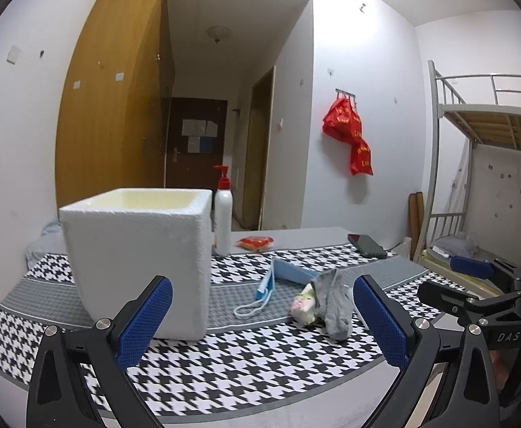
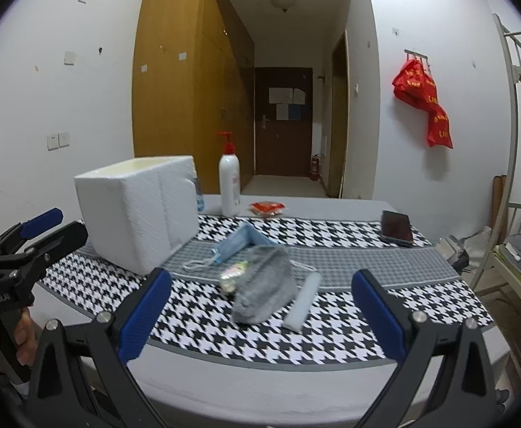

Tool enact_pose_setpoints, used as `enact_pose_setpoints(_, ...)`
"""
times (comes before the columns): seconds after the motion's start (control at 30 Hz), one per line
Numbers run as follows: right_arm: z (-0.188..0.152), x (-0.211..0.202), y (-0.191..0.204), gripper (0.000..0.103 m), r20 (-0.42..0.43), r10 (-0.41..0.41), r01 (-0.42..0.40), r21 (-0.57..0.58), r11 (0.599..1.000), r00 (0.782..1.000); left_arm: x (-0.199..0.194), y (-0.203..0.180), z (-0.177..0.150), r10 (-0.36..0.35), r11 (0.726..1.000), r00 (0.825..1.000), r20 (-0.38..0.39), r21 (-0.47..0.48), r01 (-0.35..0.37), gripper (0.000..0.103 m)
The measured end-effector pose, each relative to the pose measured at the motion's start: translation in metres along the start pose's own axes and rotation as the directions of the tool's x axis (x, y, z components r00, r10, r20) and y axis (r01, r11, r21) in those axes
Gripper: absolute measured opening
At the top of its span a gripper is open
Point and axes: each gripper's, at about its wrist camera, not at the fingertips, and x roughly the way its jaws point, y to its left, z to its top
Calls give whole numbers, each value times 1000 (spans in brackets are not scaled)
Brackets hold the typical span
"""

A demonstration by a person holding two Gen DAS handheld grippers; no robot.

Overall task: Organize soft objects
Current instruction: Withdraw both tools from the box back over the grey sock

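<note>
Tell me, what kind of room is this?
Probably a dorm or shared bedroom: a metal bunk bed stands at the right, a tall wooden wardrobe lines the wall, and a hallway leads to an entry door.

This is a dormitory-style bedroom in a home. Far right of the left hand-held gripper (image 1: 260,321) stands a metal bunk bed (image 1: 481,121) with a wooden slat base. Ahead of it, a tall wooden wardrobe (image 1: 114,100) lines the wall, and a corridor leads to a dark entrance door (image 1: 196,142). Red bags (image 1: 349,132) hang on wall hooks. A pump bottle (image 1: 223,214) stands on the bench (image 1: 246,367).
</note>
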Motion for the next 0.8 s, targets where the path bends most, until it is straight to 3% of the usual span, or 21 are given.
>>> enact_pose_setpoints(0.8,-28,40,-68,102,-114,-38,43,44,998,993,78,-66,-14,-40,995,984,-172,78,54,102)
